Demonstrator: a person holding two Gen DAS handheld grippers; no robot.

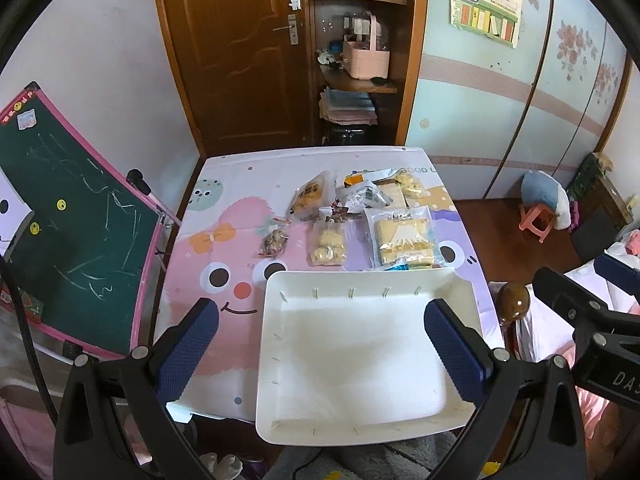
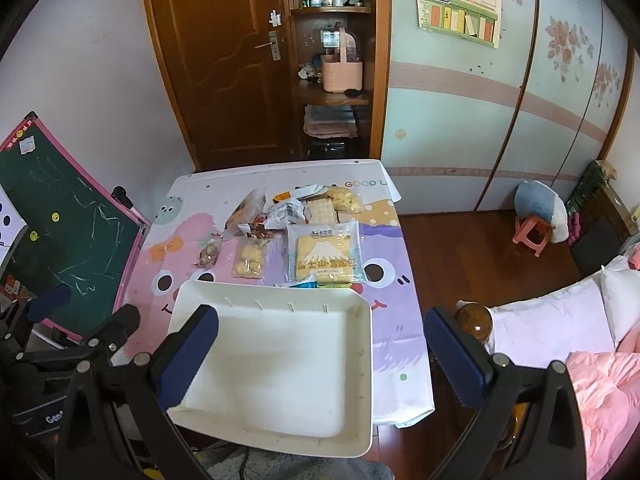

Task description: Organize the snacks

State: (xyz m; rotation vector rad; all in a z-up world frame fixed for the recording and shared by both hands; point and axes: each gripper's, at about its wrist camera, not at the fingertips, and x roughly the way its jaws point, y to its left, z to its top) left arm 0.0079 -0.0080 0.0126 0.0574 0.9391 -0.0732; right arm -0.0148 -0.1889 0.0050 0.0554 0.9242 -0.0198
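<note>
An empty white tray [image 1: 280, 432] [image 2: 192, 292] lies at the near edge of the small table, overhanging it. Behind it lie several snack packets: a big bread pack with a mountain picture [image 1: 406, 238] [image 2: 325, 258], a clear bag of yellow cookies [image 1: 327, 244] [image 2: 249, 262], a small brown candy bag [image 1: 274, 242] [image 2: 208, 256], and a pile of wrappers [image 1: 360, 194] [image 2: 290, 210] further back. My left gripper [image 1: 322, 344] hangs open above the tray. My right gripper [image 2: 322, 346] is open too, over the tray's right side. Neither holds anything.
The table [image 1: 224, 184] has a cartoon cloth. A green chalkboard [image 1: 68, 216] leans at its left. A wooden door [image 1: 236, 48] and shelves [image 1: 356, 40] stand behind. A bed with pink bedding [image 2: 600, 392], a round wooden bedpost knob [image 2: 474, 320] and a pink stool [image 2: 534, 236] are right.
</note>
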